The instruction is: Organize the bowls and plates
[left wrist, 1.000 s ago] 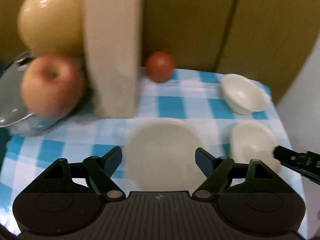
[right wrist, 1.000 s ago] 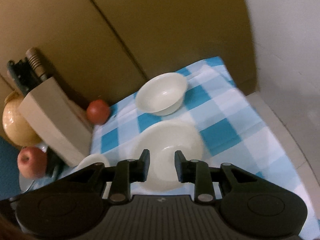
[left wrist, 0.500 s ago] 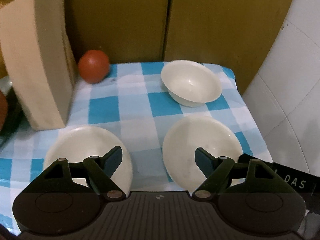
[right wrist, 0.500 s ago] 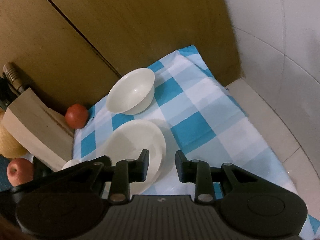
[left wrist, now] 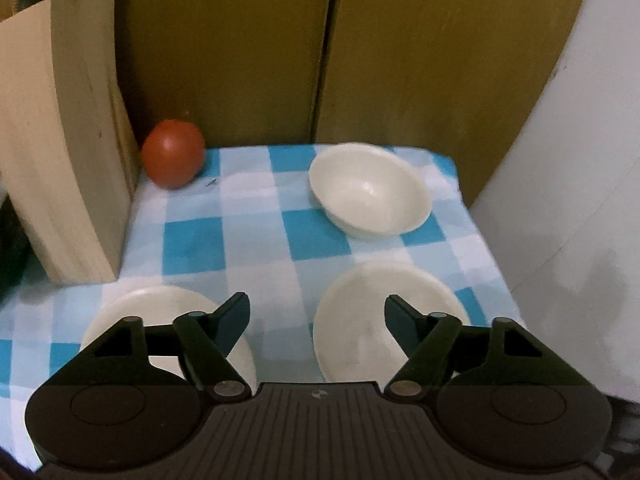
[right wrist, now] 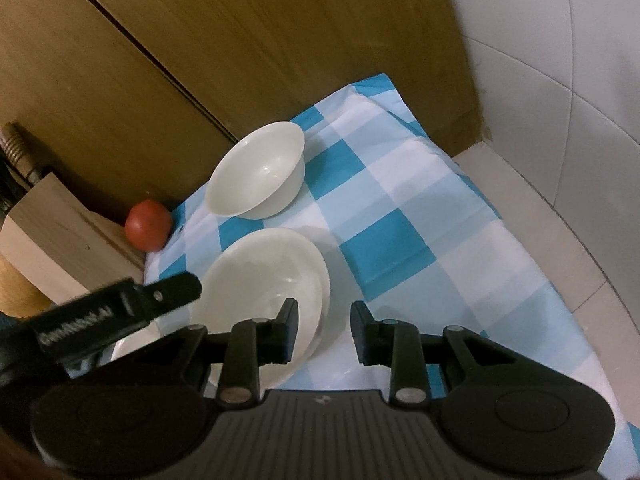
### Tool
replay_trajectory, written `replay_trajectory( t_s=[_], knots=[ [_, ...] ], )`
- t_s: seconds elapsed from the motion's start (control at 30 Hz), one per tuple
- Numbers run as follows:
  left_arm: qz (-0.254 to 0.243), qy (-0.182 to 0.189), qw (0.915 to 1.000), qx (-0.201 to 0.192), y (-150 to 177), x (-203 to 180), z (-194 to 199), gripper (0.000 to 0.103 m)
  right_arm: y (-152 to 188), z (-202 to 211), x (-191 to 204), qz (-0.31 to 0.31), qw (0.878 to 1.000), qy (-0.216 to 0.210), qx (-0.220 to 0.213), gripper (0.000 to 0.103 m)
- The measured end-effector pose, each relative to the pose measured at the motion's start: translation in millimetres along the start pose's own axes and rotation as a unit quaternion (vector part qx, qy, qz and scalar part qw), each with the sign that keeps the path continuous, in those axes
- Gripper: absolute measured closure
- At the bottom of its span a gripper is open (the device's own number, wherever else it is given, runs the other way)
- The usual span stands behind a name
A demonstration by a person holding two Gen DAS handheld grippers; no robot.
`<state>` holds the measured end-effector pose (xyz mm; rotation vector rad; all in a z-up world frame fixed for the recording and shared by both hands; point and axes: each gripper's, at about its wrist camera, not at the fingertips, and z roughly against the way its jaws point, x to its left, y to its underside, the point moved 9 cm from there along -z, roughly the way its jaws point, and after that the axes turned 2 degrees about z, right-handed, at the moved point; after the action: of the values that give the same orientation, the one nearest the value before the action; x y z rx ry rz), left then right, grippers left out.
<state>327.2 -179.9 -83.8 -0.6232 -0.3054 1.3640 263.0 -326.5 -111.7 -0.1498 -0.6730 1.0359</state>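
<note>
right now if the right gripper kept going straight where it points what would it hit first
Most likely the right-hand edge of the near plate: the right gripper, jaws slightly apart with nothing between them, straddles its rim. Depth is unclear, so it could meet the checked cloth just beside the rim instead.

- White lettering runs along the black arm of the left gripper (right wrist: 120, 312) in the right wrist view; it's blurred, and no word can be read for sure.
- A small pale logo mark sits on each gripper's ribbed body, too tiny to read.
</note>
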Motion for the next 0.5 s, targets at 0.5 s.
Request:
replay_trajectory(
  t_s=[0.5],
  knots=[
    [0.001, 0.035, 0.9976, 0.06, 19, -15, -32, 0.041, 5, -11, -19, -0.085, 0.995, -0.035, 0.029, 0.086]
  ],
)
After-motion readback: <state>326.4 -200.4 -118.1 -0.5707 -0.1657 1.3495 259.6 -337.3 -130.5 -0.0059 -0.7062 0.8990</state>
